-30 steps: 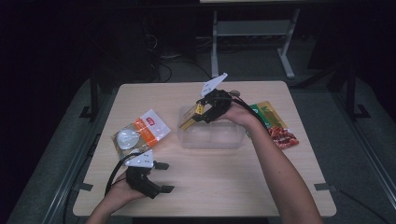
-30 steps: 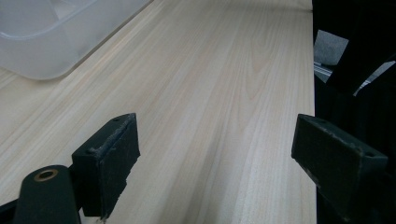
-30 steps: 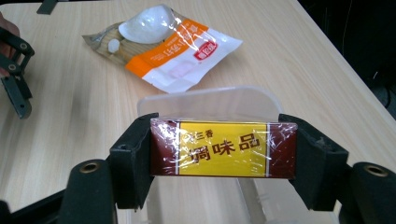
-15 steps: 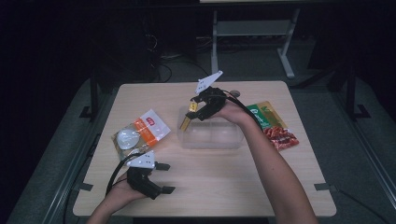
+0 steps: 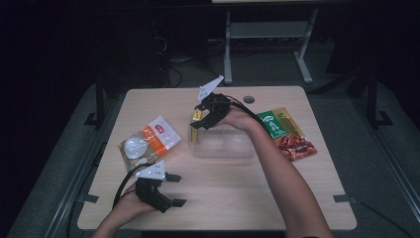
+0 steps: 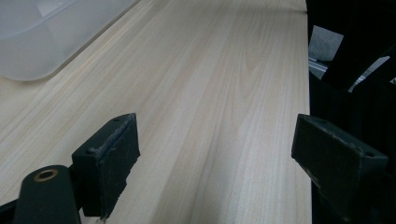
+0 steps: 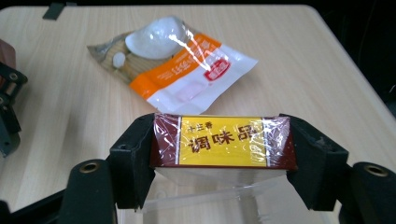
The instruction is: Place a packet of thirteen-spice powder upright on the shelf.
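At frame centre, our right tool (image 7: 223, 161) grips a yellow-and-maroon seasoning box (image 7: 223, 142) above the clear container (image 5: 224, 146); our left tool (image 6: 224, 154) gapes open, lower left.

Tool (image 7: 223, 154) clamping yellow-brown packet (image 7: 223, 141), orange-white pouch (image 7: 175, 63) beyond on table (image 7: 299, 60)

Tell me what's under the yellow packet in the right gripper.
The packet, clamped in the right gripper, hangs over the near rim of the clear bin. The bin looks empty in the high view; the packet covers the spot right beneath it.
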{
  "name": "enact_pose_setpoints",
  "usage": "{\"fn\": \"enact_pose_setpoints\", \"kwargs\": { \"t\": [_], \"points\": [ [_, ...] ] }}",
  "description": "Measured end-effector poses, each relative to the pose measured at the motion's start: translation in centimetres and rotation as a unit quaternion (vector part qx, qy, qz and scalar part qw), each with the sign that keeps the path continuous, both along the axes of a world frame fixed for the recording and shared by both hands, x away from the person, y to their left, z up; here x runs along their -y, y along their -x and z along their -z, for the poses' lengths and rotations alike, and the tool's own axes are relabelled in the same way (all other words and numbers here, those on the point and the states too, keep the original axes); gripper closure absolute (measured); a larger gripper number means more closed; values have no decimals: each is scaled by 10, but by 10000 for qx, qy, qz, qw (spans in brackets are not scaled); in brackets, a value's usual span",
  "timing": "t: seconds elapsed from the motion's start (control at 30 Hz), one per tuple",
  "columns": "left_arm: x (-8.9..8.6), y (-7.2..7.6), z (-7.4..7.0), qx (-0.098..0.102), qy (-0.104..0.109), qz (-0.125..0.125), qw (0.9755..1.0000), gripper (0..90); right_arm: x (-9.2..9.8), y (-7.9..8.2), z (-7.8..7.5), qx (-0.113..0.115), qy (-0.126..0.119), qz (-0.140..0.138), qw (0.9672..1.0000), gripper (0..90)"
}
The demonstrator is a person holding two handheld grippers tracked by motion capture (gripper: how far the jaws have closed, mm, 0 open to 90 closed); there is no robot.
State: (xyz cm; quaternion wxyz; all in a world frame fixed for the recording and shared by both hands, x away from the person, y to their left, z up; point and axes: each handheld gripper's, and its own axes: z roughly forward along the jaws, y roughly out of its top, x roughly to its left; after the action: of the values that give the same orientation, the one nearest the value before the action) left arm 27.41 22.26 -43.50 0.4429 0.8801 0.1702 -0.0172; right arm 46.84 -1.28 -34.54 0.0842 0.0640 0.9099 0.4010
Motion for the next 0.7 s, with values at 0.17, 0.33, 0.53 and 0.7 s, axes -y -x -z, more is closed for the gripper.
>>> {"fn": "enact_pose_setpoints", "kwargs": {
  "t": [0.17,0.33,0.53,0.7],
  "points": [
    [1,0,0,-26,15,-4,10000,147,-7,-2,7,-75,42,7,10000,312],
    [2,0,1,-27,7,-4,10000,147,-12,-3,15,-141,203,17,9997,311],
    [3,1,2,-66,-17,-17,10000,146,-16,-3,22,-194,254,58,9995,309],
    [4,1,3,-41,-15,-9,10000,146,-16,-3,24,-335,245,120,9991,287]
  ]
}}
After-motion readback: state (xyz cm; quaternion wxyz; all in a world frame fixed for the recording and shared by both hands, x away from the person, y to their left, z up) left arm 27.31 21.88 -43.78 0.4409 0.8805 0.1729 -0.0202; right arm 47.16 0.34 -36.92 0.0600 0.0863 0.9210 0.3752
